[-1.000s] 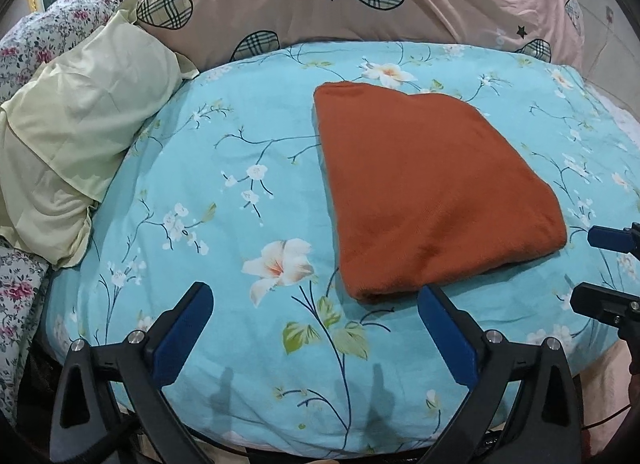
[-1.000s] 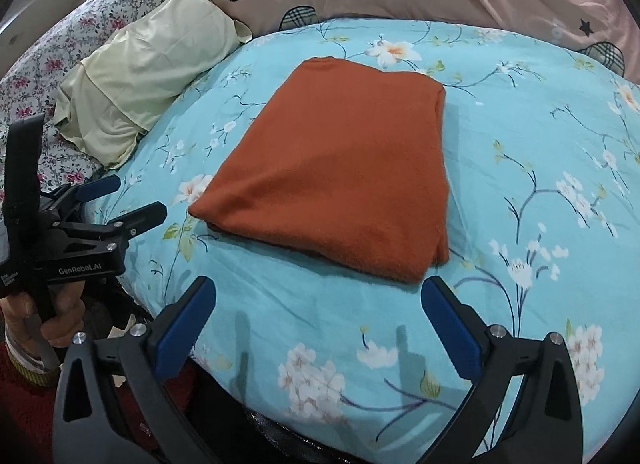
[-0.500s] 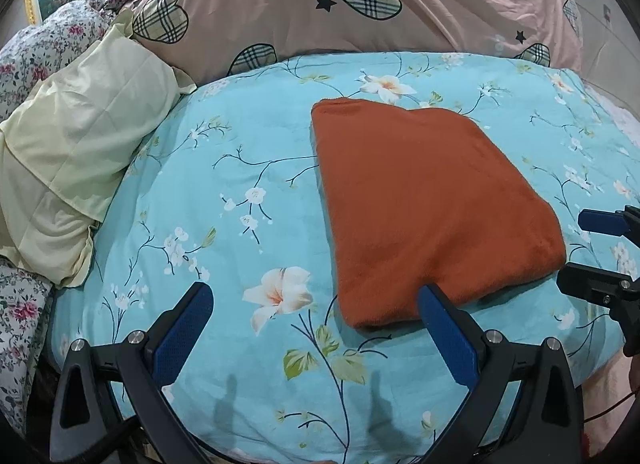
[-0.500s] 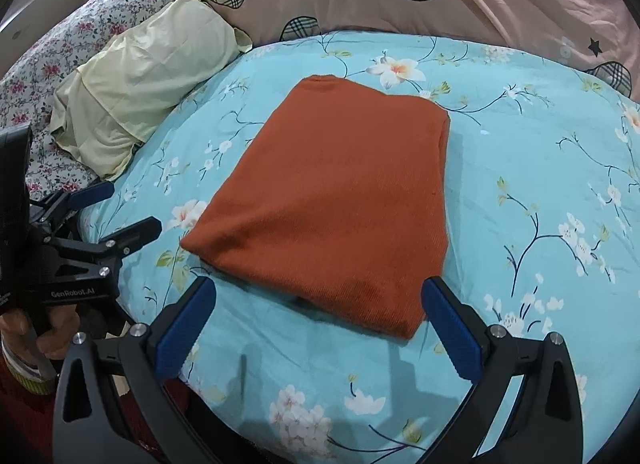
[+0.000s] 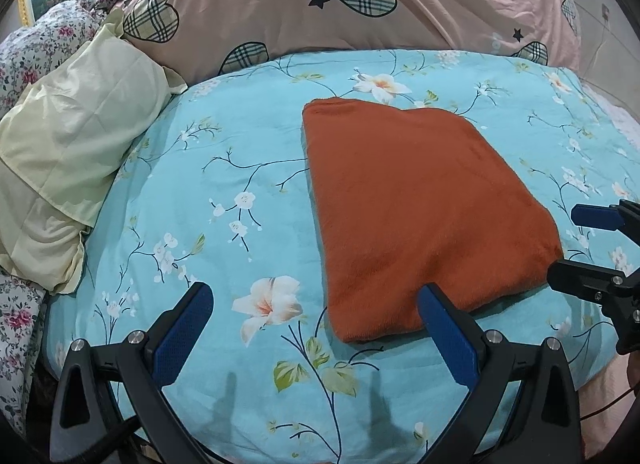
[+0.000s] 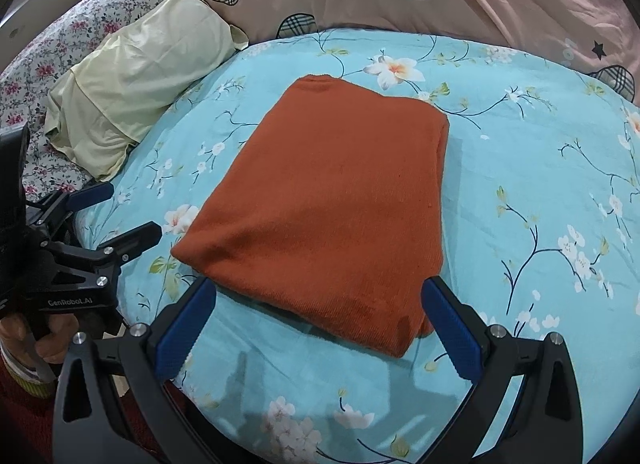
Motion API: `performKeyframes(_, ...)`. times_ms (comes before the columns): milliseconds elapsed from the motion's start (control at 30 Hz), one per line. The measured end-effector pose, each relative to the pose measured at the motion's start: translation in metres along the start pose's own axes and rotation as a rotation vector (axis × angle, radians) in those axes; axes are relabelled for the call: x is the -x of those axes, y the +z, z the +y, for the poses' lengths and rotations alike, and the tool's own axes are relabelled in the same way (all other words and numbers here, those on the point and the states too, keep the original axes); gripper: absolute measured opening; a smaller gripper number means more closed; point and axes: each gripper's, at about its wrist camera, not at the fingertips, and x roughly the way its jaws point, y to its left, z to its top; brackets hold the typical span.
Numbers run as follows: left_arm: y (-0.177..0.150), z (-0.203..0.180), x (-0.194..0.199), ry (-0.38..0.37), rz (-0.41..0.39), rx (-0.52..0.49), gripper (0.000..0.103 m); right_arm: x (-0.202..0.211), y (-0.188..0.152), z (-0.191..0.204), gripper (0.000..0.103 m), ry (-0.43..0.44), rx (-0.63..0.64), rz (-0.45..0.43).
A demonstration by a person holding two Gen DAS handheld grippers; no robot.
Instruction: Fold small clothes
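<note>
Lying flat on the light blue floral bedsheet (image 5: 224, 200), the folded rust-orange garment (image 5: 424, 212) is a neat rectangle with no container anywhere around it. The left gripper (image 5: 316, 312) is spread wide and holds nothing; the garment's near left corner sits just ahead of its right finger, mostly to the right of the gap between the fingers. The right gripper (image 6: 320, 312) is also spread wide and empty, and the garment's near edge lies directly ahead, between its two blue fingertips (image 6: 448, 320) and just beyond them. A cream pillow (image 6: 140, 84) lies well off to the left of both grippers, and a pink quilt with plaid hearts (image 5: 360, 4) is heaped beyond the garment. Compared with a second ago, both grippers have drawn closer to the garment's near edge, and the garment itself has not shifted.
</note>
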Motion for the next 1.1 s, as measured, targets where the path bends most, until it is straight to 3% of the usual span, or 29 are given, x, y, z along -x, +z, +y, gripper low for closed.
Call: performKeyframes(1100,0.009,0.005,-0.012,0.008,0.008,-0.011,0.102,-0.01,0.014,-0.001,0.102,0.0,0.008,0.016)
